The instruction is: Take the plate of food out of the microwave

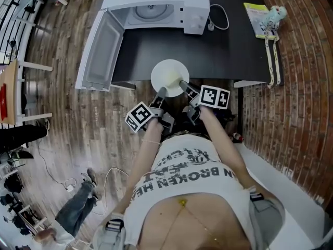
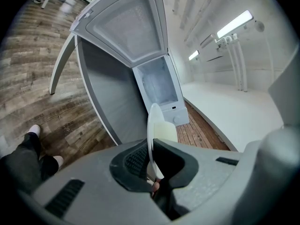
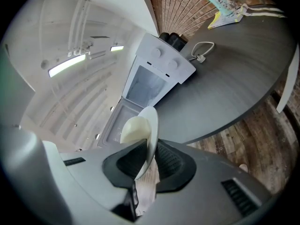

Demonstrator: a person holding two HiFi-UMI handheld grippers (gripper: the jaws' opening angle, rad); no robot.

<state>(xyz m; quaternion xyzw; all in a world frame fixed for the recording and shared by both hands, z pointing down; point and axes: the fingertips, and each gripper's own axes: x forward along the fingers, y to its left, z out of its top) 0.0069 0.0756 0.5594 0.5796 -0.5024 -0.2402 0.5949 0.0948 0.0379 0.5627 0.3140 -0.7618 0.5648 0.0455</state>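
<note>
A white plate (image 1: 169, 76) with a pale yellow mound of food (image 1: 173, 77) hovers over the front edge of the dark table (image 1: 218, 51), outside the white microwave (image 1: 156, 4), whose door (image 1: 101, 51) hangs open to the left. My left gripper (image 1: 160, 92) is shut on the plate's near-left rim and my right gripper (image 1: 183, 85) on its near-right rim. In the left gripper view the plate (image 2: 152, 125) stands edge-on between the jaws of the gripper (image 2: 152, 165), the food (image 2: 167, 130) on its right. In the right gripper view the plate (image 3: 151, 128) is clamped by the gripper (image 3: 146, 161).
A white cable (image 1: 221, 20) lies beside the microwave. A yellow booklet with a small toy (image 1: 263, 17) and a strap (image 1: 274, 61) sit at the table's right end. Wood floor lies left, brick floor right. A white-legged chair (image 1: 21, 87) stands far left.
</note>
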